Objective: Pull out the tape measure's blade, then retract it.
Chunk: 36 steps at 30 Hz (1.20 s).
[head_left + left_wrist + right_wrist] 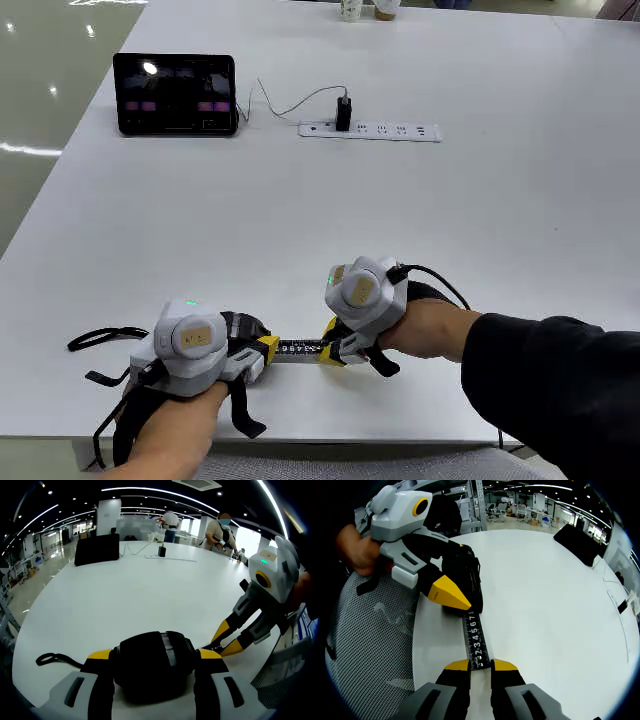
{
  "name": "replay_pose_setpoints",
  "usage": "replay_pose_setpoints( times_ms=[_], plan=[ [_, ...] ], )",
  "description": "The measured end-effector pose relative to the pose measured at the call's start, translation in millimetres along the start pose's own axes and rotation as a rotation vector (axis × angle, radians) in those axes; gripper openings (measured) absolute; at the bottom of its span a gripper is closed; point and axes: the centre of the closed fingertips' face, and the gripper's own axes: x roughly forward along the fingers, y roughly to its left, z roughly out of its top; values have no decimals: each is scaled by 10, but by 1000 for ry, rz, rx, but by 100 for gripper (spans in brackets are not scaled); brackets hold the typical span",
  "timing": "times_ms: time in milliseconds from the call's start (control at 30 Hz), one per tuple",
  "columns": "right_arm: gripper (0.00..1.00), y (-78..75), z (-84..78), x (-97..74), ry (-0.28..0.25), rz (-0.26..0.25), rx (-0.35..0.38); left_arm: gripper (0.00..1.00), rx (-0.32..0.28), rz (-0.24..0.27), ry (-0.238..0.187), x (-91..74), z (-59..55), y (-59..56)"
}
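The black tape measure case sits between my left gripper's yellow-tipped fingers, and the left gripper is shut on it near the table's front edge. A short length of the blade, with printed numbers, runs from the case to my right gripper, which is shut on the blade's end. In the head view the blade spans the small gap between the two grippers, with the right gripper just right of the left. A black wrist strap trails left from the case.
A dark tablet stands at the back left of the white table. A white power strip with a black plug and cable lies behind the middle. People stand beyond the table's far side in the left gripper view. The table's front edge is close.
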Motion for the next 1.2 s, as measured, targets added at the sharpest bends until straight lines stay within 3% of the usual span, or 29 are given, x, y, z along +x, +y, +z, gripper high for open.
replay_pose_setpoints(
  times_ms=[1200],
  plan=[
    [12,33,139,96,-49,9,-2,60,6,-7,-6,3,7,0]
  ],
)
